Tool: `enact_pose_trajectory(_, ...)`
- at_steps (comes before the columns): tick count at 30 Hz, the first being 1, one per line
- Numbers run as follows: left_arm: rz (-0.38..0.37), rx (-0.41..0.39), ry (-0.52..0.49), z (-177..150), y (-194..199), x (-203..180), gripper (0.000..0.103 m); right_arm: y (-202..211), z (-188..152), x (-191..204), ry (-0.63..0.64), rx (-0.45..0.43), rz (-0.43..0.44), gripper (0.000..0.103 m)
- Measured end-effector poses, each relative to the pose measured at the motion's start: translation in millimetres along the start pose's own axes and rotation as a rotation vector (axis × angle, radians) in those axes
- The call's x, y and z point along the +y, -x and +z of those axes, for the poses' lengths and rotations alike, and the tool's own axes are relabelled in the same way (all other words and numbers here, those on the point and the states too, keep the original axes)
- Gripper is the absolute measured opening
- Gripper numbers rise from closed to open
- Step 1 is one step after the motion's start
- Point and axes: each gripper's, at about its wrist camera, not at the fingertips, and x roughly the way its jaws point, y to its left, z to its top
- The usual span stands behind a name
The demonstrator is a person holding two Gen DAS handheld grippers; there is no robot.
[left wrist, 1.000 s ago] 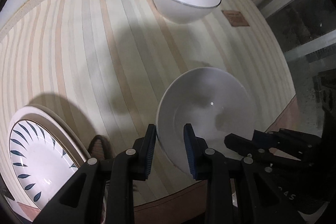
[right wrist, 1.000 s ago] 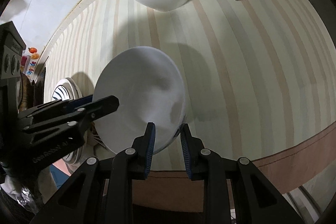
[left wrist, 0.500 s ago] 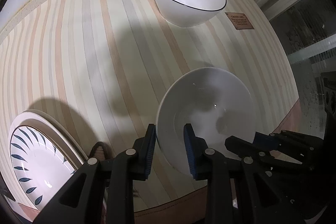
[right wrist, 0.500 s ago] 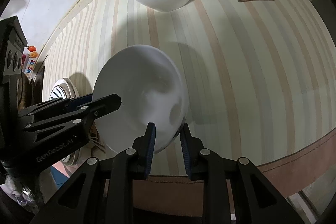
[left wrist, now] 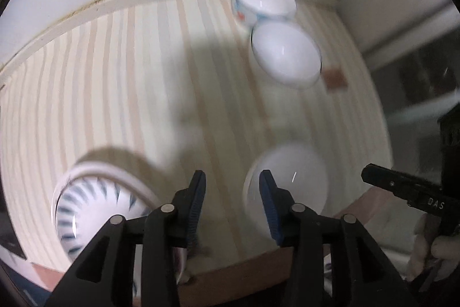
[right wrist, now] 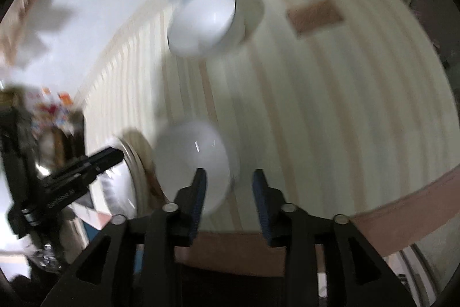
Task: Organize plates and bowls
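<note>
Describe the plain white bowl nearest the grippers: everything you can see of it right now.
The plain white bowl is glossy, ceramic-looking, unpatterned and empty. It sits on the striped tablecloth near the front edge, seemingly upright though blurred. The left gripper and right gripper are both open; neither clamps it.

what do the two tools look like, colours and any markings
Both match: the left tool and right tool have matte black angular plastic arms with triangular cutouts, round silver pivot pins, and ribbed blue pads lining the inner fingertips. White lettering, blurred and hard to read, runs along the side of each. A pale gloved hand grips the right one.
</note>
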Motion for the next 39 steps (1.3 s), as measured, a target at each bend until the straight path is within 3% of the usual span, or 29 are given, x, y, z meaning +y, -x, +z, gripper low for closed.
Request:
enact_pose_trajectory(6, -0.099, 0.039, 0.098, 81.6, -41.5, 2.2, 0.036, -1.6, 86.2, -2.9, 0.017, -0.09, 0.014, 0.047)
enact_pose_trajectory(11, -0.13, 0.093, 0.108, 129.0, -80.1, -4.6, 0.036, -42.9, 148.3, -10.5, 0.005, -0.046, 0.011, 0.047)
enact_pose_trajectory(14, -0.125, 0.125, 0.092, 143.3, -100.0, -10.5, 0.036, -63.3, 165.3, -16.4, -0.001, -0.001, 0.015, 0.046)
enact_pose_trajectory(15, -0.132, 0.131, 0.086, 146.4, -106.2, -12.3, 0.036, -69.4, 168.6, -14.3, -0.001, 0.008, 0.016, 0.045)
enact_pose_trajectory(18, -0.144, 0.129, 0.077, 146.8, -118.5, -14.0, 0.03, -82.8, 175.9, -16.2, -0.003, 0.025, 0.04, 0.027)
enact_pose_trajectory(21, -0.146, 0.128, 0.063, 145.3, -124.3, -15.3, 0.025, -89.8, 177.7, -20.9, -0.014, 0.031, 0.044, 0.02)
enact_pose_trajectory(26, -0.163, 0.123, 0.079, 142.8, -122.6, -14.5, 0.025, -92.7, 184.0, -38.4, -0.078, 0.048, 0.125, 0.02)
enact_pose_trajectory(39, -0.177, 0.096, 0.054, 126.3, -79.1, -13.4, 0.025, -65.3, 168.1, -36.8, -0.076, 0.025, 0.156, 0.02)
